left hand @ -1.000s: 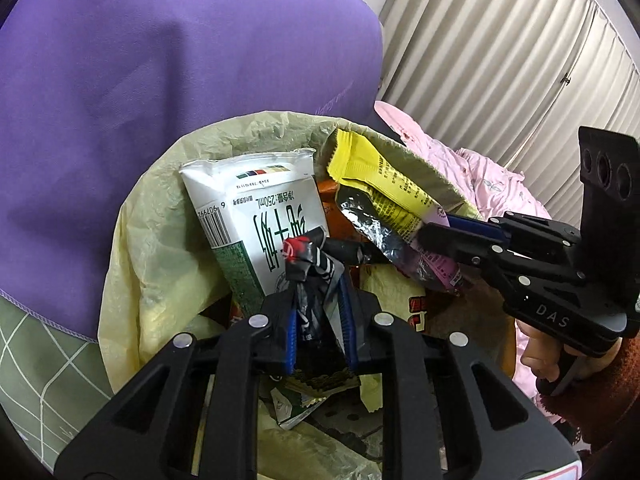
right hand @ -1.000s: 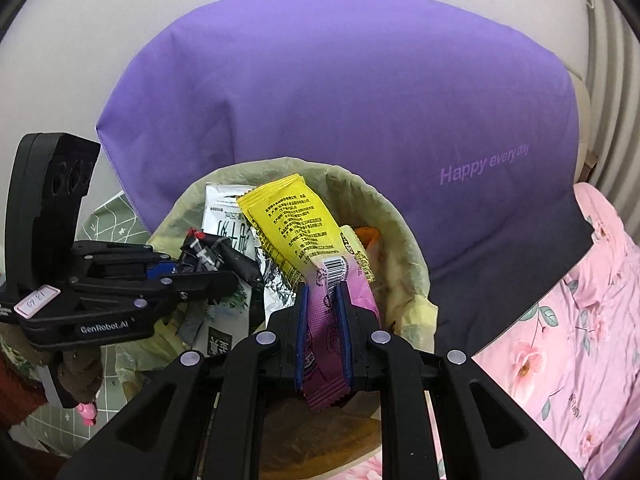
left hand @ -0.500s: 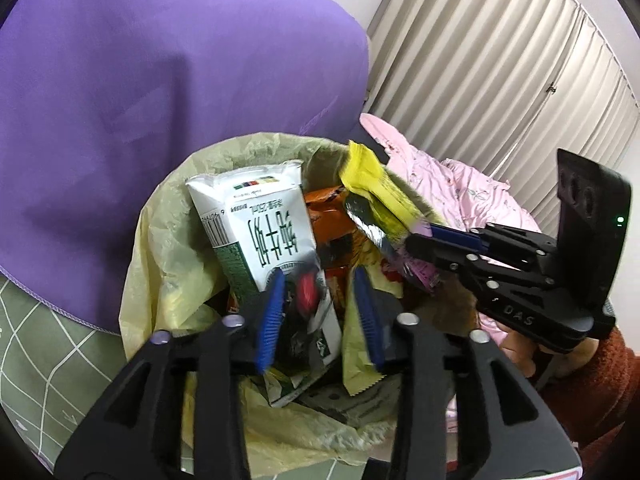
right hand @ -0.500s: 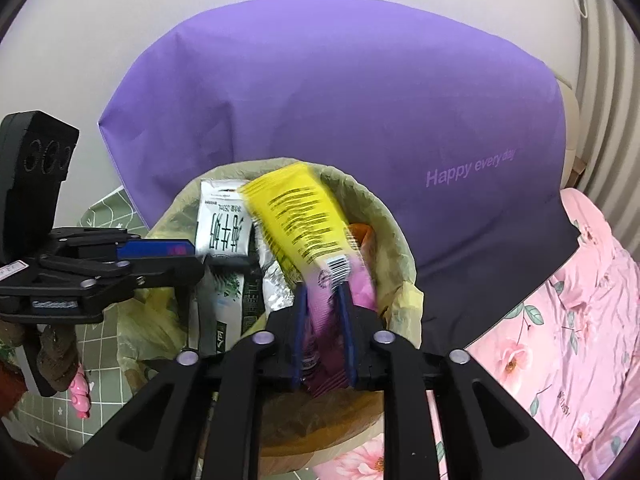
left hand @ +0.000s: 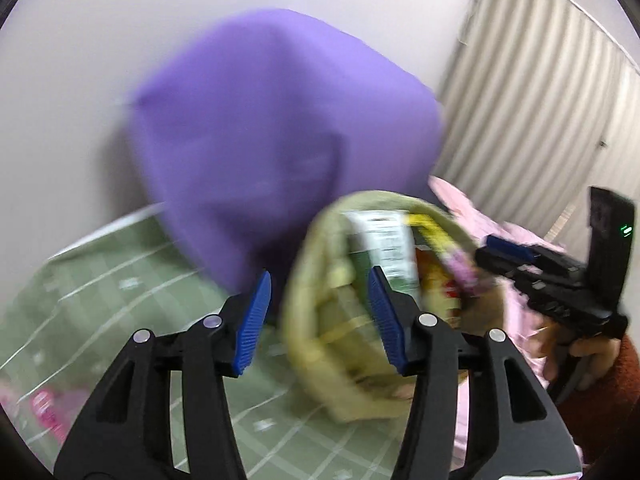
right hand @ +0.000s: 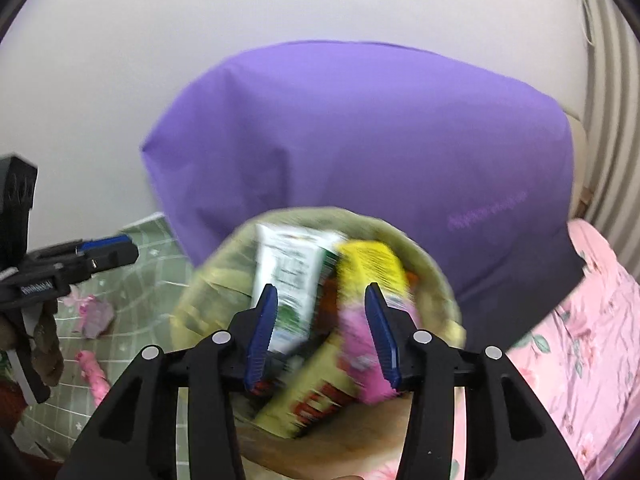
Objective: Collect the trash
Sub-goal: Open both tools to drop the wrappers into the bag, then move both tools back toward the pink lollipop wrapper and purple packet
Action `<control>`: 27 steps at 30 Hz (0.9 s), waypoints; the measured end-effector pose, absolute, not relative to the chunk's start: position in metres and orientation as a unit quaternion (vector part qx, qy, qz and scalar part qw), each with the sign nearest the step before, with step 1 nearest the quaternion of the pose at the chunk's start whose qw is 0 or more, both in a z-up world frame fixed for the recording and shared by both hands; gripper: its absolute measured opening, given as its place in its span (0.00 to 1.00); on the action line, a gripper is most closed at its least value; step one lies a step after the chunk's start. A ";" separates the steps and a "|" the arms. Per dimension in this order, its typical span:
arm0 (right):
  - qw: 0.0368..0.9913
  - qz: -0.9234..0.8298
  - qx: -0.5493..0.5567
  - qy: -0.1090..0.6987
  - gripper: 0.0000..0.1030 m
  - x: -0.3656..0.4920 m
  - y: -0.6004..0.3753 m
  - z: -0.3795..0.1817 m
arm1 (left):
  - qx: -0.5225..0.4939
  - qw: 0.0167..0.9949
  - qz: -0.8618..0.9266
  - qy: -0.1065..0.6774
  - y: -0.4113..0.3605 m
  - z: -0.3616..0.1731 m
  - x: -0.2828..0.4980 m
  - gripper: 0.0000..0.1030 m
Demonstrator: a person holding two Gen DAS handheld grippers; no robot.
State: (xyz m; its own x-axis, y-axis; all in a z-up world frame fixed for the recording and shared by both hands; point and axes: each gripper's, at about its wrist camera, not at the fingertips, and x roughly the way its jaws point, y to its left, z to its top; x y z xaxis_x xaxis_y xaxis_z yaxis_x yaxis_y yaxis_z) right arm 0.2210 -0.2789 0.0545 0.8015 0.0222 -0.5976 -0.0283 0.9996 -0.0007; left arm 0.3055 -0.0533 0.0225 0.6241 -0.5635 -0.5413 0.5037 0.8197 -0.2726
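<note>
A bin lined with a yellow-green bag (left hand: 312, 320) (right hand: 436, 276) holds trash: a white and green milk carton (left hand: 384, 248) (right hand: 288, 280), a yellow wrapper (right hand: 372, 268) and a pink wrapper (right hand: 360, 348). My left gripper (left hand: 320, 300) is open and empty, drawn back above the bin's left rim. My right gripper (right hand: 322, 320) is open and empty over the bin, with the pink wrapper loose between its fingers. The right gripper also shows in the left wrist view (left hand: 504, 252), and the left gripper in the right wrist view (right hand: 116, 252). Both views are blurred by motion.
A big purple cushion (right hand: 360, 140) stands behind the bin against a white wall. Green checked bedding (left hand: 100, 300) lies to the left with pink scraps (right hand: 94, 316) on it. Pink floral fabric (right hand: 592, 340) lies to the right. Curtains (left hand: 540, 100) hang at the right.
Both grippers have opened and let their trash fall into the bin: the left dropped the dark crumpled piece, the right the pink wrapper. Both have pulled back and up.
</note>
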 end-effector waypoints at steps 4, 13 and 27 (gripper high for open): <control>0.951 0.063 -0.015 0.303 0.42 0.234 -0.238 0.052 | -0.043 0.922 -0.224 0.313 -0.002 0.007 0.291 0.47; 0.912 0.208 -0.035 0.352 0.48 0.272 -0.122 0.000 | -0.106 0.932 -0.062 0.340 0.140 -0.039 0.256 0.47; 0.812 0.331 -0.054 0.478 0.49 0.326 0.016 -0.100 | -0.147 0.917 0.036 0.369 0.231 -0.074 0.207 0.47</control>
State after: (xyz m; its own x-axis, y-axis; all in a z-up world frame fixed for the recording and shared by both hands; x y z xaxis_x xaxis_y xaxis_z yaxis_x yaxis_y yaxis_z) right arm 0.3261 0.0160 -0.0996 0.3250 0.4862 -0.8112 -0.5888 0.7752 0.2288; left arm 0.2067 0.2305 -0.0744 0.7249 -0.0420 -0.6876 -0.1751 0.9541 -0.2430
